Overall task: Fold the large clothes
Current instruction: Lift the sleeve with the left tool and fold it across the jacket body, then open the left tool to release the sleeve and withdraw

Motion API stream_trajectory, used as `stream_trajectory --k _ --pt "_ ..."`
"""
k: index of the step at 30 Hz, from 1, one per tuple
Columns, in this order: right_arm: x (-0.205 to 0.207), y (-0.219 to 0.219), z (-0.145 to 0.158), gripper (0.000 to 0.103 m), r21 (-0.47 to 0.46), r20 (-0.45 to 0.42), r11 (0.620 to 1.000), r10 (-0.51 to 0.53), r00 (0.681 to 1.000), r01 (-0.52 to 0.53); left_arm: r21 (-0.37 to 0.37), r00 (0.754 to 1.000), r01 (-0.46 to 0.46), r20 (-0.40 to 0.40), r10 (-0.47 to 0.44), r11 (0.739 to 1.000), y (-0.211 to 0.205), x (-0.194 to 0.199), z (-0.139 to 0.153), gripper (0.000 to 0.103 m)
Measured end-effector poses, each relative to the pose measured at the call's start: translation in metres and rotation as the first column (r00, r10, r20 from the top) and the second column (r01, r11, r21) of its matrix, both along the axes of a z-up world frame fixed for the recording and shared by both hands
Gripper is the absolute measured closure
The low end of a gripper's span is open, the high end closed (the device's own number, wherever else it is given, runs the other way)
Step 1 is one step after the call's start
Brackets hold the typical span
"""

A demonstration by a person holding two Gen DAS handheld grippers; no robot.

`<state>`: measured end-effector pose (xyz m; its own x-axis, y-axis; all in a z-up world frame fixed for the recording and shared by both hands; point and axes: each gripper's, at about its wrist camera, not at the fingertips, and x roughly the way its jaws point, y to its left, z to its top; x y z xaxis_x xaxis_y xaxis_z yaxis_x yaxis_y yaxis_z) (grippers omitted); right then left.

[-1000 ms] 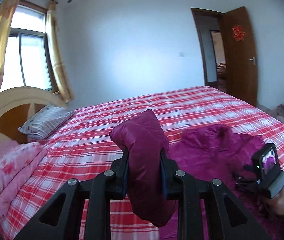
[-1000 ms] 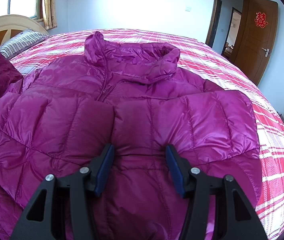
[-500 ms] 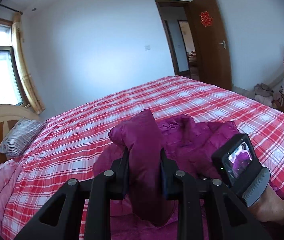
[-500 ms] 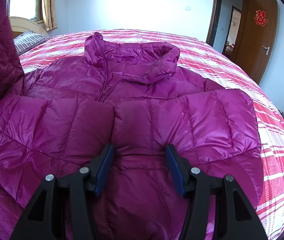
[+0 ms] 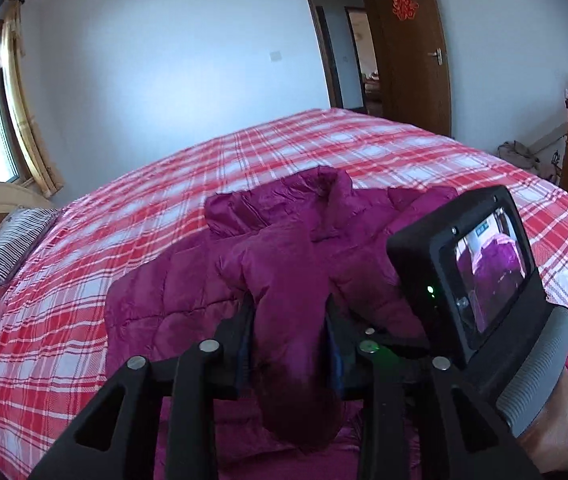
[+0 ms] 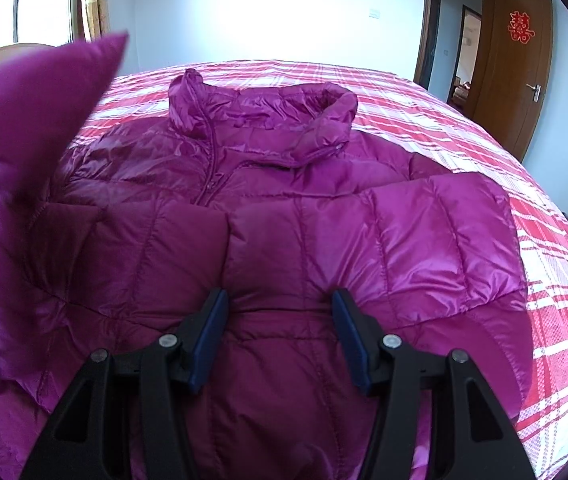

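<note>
Magenta puffer jacket lies front-up on the plaid bed, collar at the far end from both sets of fingers. One sleeve already lies folded across the chest. The other sleeve sits between the left gripper fingers, carried over the body; jaws have just been opening, pads seemingly touching the fabric, release apparently under way. Right gripper fingers stand apart, pressed into the jacket's midsection, pinching nothing. Likely left: lay the sleeve flat, then fold the body.
</note>
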<state>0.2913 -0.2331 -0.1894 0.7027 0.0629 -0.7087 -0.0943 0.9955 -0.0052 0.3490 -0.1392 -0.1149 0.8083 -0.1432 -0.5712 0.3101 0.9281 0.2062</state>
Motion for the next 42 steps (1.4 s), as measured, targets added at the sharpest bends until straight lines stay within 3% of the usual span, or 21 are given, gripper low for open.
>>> stream_trajectory --k 2,4,6,7,8,10,14,18,20,23,26,28,31,33,36,39,42 --pt "0.001 0.000 0.000 0.044 0.005 -0.001 1.000 -0.001 1.000 0.001 0.005 0.999 0.016 0.043 -0.017 1.000 -0.002 -0.008 0.005 0.058" --pt "0.000 -0.001 0.000 0.043 0.008 -0.002 1.000 -0.001 1.000 0.001 -0.014 0.994 0.043 0.104 -0.041 0.999 0.001 -0.018 0.017 0.045" --pt "0.000 -0.002 0.000 0.043 0.012 -0.002 1.000 -0.001 1.000 0.001 -0.037 0.982 0.041 0.183 -0.034 0.998 0.012 -0.030 0.033 0.014" --pt "0.000 -0.003 0.000 0.043 0.014 -0.002 1.000 -0.001 1.000 0.001 -0.048 0.977 0.029 0.214 -0.018 0.998 0.020 -0.032 0.038 0.011" --pt "0.000 -0.003 0.000 0.043 0.015 -0.002 1.000 -0.001 1.000 0.001 -0.062 0.971 -0.001 0.238 0.016 0.998 0.031 -0.031 0.041 0.010" --pt "0.001 -0.004 0.000 0.043 0.016 -0.002 1.000 -0.001 1.000 0.001 -0.072 0.973 -0.071 0.213 0.085 0.995 0.051 -0.017 0.039 0.010" --pt "0.001 -0.003 0.000 0.043 0.016 -0.001 1.000 -0.001 1.000 0.001 -0.068 0.954 -0.288 0.064 0.292 0.955 0.098 0.031 -0.002 0.010" --pt "0.000 -0.005 0.000 0.042 0.029 0.001 1.000 0.000 1.000 0.000 -0.033 0.930 -0.350 -0.128 0.343 0.936 0.115 0.067 -0.058 0.010" --pt "-0.003 -0.015 0.003 0.037 0.108 0.008 0.994 0.014 1.000 -0.015 -0.046 0.926 -0.355 -0.154 0.344 0.934 0.116 0.070 -0.065 0.010" --pt "-0.016 -0.045 0.013 0.038 0.235 0.020 0.971 -0.049 0.999 0.043 -0.052 0.927 -0.353 -0.150 0.343 0.934 0.116 0.071 -0.069 0.010" --pt "-0.033 -0.065 0.032 0.037 0.214 0.052 0.965 -0.166 0.985 0.151 -0.056 0.926 -0.352 -0.164 0.339 0.934 0.117 0.073 -0.073 0.010" --pt "-0.045 -0.069 0.055 0.038 0.238 0.107 0.958 -0.193 0.975 0.163 -0.055 0.925 -0.353 -0.167 0.340 0.934 0.115 0.072 -0.074 0.010" --pt "-0.053 -0.044 0.087 0.040 0.241 0.189 0.968 -0.114 0.975 0.067 -0.059 0.926 -0.352 -0.169 0.338 0.934 0.116 0.075 -0.074 0.010" --pt "-0.050 -0.010 0.093 0.043 0.208 0.189 0.977 0.016 0.982 -0.056 -0.093 0.924 -0.363 -0.163 0.346 0.927 0.123 0.071 -0.069 0.010" --pt "-0.034 0.027 0.069 0.057 0.151 0.102 0.977 0.137 0.985 -0.151 -0.153 0.927 -0.372 -0.113 0.358 0.915 0.138 0.059 -0.048 0.010" --pt "-0.019 0.033 0.029 0.058 0.121 -0.015 0.982 0.146 0.989 -0.144 -0.205 0.936 -0.350 -0.043 0.349 0.914 0.151 0.052 -0.021 0.010" --pt "-0.022 0.029 0.011 0.058 0.095 -0.016 0.983 0.157 0.987 -0.155 -0.276 0.947 -0.317 -0.040 0.318 0.907 0.156 0.060 0.000 0.010"
